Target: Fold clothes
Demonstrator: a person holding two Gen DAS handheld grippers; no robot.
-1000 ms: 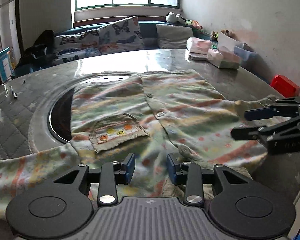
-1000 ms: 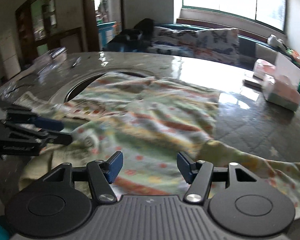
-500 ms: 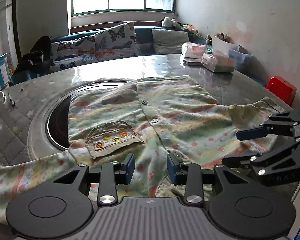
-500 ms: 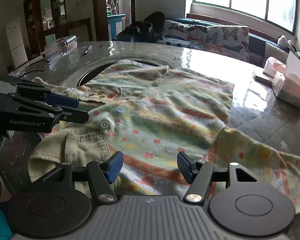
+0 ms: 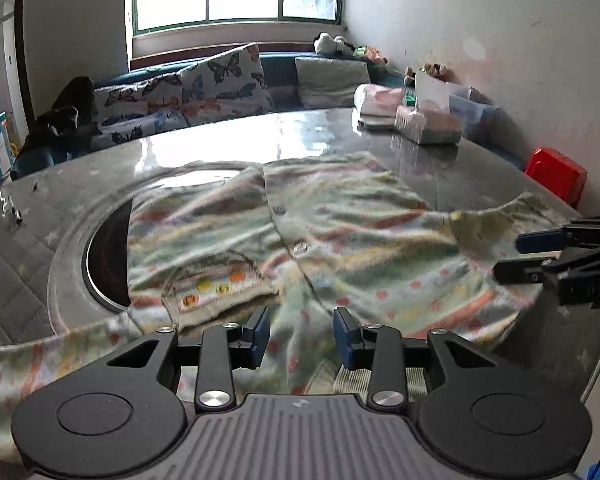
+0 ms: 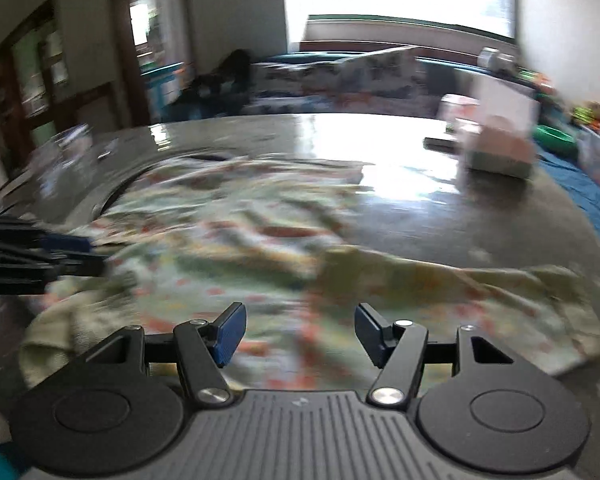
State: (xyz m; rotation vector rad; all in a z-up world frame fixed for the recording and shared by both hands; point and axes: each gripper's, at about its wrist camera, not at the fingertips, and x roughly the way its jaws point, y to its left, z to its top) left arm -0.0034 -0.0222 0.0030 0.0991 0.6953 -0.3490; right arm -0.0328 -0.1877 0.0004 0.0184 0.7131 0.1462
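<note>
One cardigan (image 5: 340,240), two grippers, perhaps two tissue boxes (image 5: 428,128).

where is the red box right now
In the left wrist view the red box sits at the far right by the wall, just past the table edge, beyond the shirt.

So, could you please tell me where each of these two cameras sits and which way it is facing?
Left wrist view: sits on the left gripper, low over the table's near edge, facing across the striped cardigan toward the window; the right gripper enters from the right.
Right wrist view: sits on the right gripper, facing across the cardigan's sleeve toward the doorway and window; the left gripper enters from the left; blurred.
Shared: the cardigan, the table, the tissue box, and each other's gripper.
</note>
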